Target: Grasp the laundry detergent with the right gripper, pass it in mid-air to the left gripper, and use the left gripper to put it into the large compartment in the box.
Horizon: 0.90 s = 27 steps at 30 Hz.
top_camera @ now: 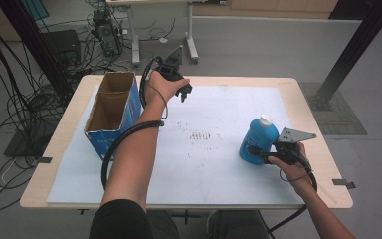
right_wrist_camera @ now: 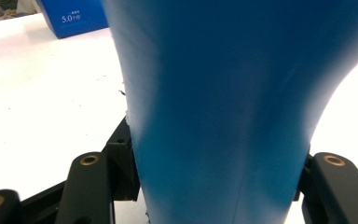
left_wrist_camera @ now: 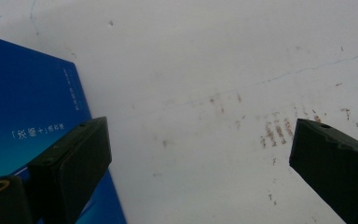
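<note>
Clamped around a blue bottle [top_camera: 258,141], the right claw [top_camera: 256,151] is seen at the right side of the worktop [top_camera: 59,149], low against the white sheet [top_camera: 214,164] that covers it. The bottle is held tilted, with its white cap [top_camera: 265,120] pointing up and away from the person. In the right gripper view the bottle's blue body [right_wrist_camera: 223,116] is pressed between the two jaws, which sit against its sides. The left claw [top_camera: 183,91] is held above the far part of the sheet, just beside an open blue cardboard box [top_camera: 117,107] standing at the worktop's left. Its jaws are spread wide, and nothing is seen between them in the left gripper view, where a blue side of the box [left_wrist_camera: 28,121] and faint reddish marks [left_wrist_camera: 275,130] on the sheet are visible below.
</note>
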{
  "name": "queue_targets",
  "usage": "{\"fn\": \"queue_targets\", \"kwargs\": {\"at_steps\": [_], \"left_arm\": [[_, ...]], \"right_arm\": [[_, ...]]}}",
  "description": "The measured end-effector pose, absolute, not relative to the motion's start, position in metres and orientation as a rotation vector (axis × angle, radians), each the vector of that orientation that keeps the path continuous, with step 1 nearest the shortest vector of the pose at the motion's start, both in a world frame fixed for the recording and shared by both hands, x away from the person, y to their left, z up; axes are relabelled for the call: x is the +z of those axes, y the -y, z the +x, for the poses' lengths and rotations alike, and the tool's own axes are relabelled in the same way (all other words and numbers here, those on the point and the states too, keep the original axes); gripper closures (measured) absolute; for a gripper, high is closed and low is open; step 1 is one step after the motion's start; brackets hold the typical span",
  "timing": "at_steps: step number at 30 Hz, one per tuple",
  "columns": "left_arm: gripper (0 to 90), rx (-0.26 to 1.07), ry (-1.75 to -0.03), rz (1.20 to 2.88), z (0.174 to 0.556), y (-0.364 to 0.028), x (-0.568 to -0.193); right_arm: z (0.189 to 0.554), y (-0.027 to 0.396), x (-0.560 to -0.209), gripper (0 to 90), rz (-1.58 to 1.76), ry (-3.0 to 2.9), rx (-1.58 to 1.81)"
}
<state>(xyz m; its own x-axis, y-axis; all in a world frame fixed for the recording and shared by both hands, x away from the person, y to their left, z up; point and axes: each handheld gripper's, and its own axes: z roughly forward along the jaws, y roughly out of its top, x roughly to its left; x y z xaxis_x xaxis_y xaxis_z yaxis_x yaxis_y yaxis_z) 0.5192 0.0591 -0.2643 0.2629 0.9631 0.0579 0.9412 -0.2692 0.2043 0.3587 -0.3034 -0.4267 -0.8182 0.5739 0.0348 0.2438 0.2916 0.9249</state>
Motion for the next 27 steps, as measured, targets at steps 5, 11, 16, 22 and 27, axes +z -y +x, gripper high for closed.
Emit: {"fn": "queue_targets", "kwargs": {"at_steps": [5, 11, 16, 22, 27], "left_arm": [[5.9, 0.263, -1.820, 2.388, 0.5183, -0.0622, -0.2628], [5.9, 0.264, -1.822, 2.389, 0.5174, -0.0650, -0.2624], [5.9, 0.268, -1.823, 2.387, 0.5173, -0.0644, -0.2631], [5.9, 0.271, -1.817, 2.390, 0.5174, -0.0634, -0.2619], [5.9, 0.275, -1.813, 2.395, 0.5173, -0.0639, -0.2608]], "right_arm": [[0.3586, 0.3032, -0.4266, 41.2, 0.746, -2.262, 1.535], [0.3590, 0.3034, -0.4265, 41.2, 0.744, -2.266, 1.536], [0.3594, 0.3039, -0.4271, 41.2, 0.738, -2.264, 1.542], [0.3593, 0.3040, -0.4273, 41.3, 0.737, -2.261, 1.543], [0.3591, 0.3039, -0.4271, 41.6, 0.734, -2.263, 1.538]]}}
